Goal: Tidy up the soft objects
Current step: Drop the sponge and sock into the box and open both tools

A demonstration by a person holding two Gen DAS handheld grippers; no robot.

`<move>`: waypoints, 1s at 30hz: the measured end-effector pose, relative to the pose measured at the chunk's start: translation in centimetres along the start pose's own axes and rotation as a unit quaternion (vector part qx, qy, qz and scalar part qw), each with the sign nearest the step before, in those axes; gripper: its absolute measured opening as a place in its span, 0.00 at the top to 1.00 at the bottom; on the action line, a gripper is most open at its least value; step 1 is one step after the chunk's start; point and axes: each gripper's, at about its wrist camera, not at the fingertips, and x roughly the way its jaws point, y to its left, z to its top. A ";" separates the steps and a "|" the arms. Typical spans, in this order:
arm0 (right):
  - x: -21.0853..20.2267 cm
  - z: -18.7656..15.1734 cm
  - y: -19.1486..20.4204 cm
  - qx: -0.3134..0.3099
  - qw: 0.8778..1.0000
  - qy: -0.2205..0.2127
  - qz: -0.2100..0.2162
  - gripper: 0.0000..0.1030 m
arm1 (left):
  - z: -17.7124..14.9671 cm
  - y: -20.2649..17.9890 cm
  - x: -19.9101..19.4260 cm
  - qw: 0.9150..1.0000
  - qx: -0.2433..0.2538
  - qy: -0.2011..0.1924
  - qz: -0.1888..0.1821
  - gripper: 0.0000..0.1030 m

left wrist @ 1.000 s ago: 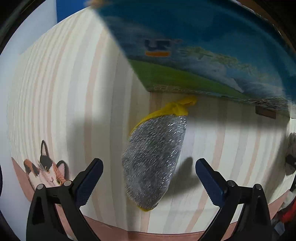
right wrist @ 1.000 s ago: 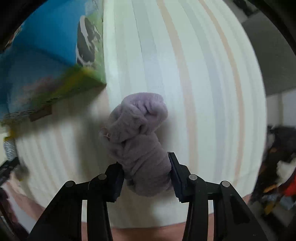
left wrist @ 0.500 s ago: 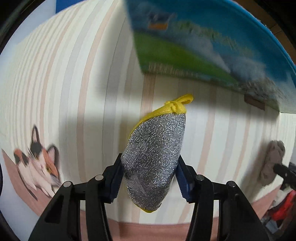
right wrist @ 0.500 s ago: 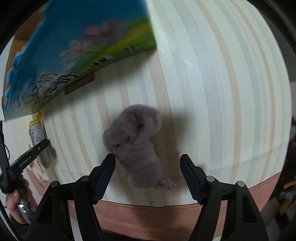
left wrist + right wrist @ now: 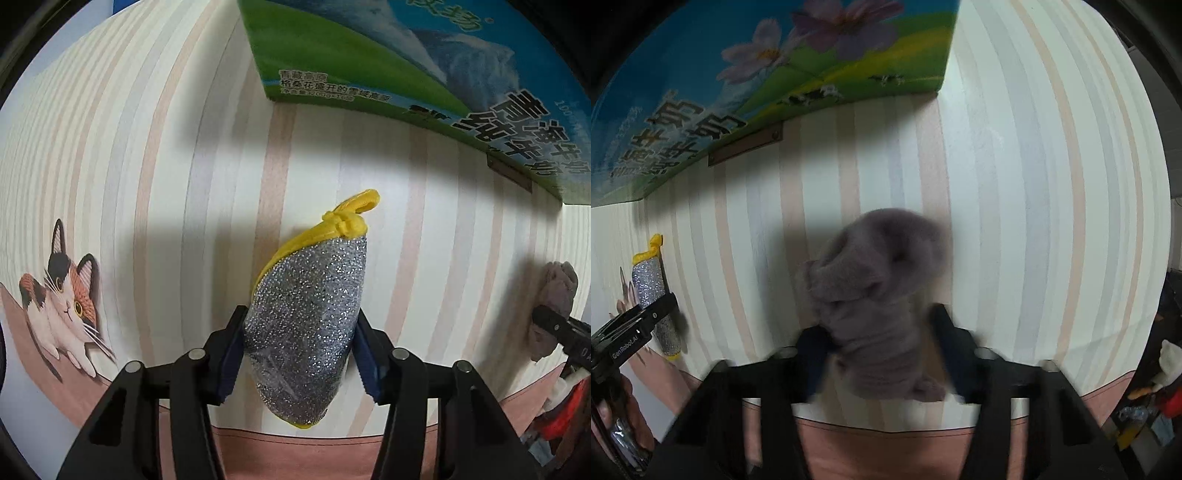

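Note:
A silver glitter scrub pad (image 5: 310, 314) with a yellow rim and loop sits between the pads of my left gripper (image 5: 299, 354), which is shut on it above the striped tablecloth (image 5: 147, 166). In the right wrist view a rolled grey cloth (image 5: 875, 280) fills the gap of my right gripper (image 5: 882, 354). Its jaws are closing and its blurred fingers press the cloth's sides. The grey cloth (image 5: 557, 284) also shows at the right edge of the left wrist view. The scrub pad (image 5: 648, 277) appears far left in the right wrist view.
A blue and green printed carton (image 5: 424, 62) stands at the back of the table, just beyond both objects. A cat picture (image 5: 62, 306) is printed on the cloth at the left. Cluttered items (image 5: 1160, 387) lie off the table's right side.
The left gripper closed on the scrub pad and shifted along the table. The right gripper let the grey cloth go, opened wide, then closed on it again lower down.

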 end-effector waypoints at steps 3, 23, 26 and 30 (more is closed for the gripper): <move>0.0 -0.5 1.2 -0.013 1.000 0.006 -0.013 0.60 | -0.4 -1.0 -1.6 1.000 -0.001 -0.012 -0.005 0.53; -23.8 5.5 3.7 -0.070 0.986 -0.154 0.000 0.61 | 11.0 -4.9 -20.3 0.987 0.043 -0.146 -0.048 0.53; -23.0 9.7 4.3 -0.064 0.987 -0.143 -0.021 0.61 | 13.9 -4.7 -18.3 0.991 0.038 -0.120 -0.034 0.53; -19.8 14.3 4.9 -0.056 0.990 -0.122 -0.050 0.61 | 16.6 -4.5 -16.2 0.995 0.030 -0.096 -0.010 0.53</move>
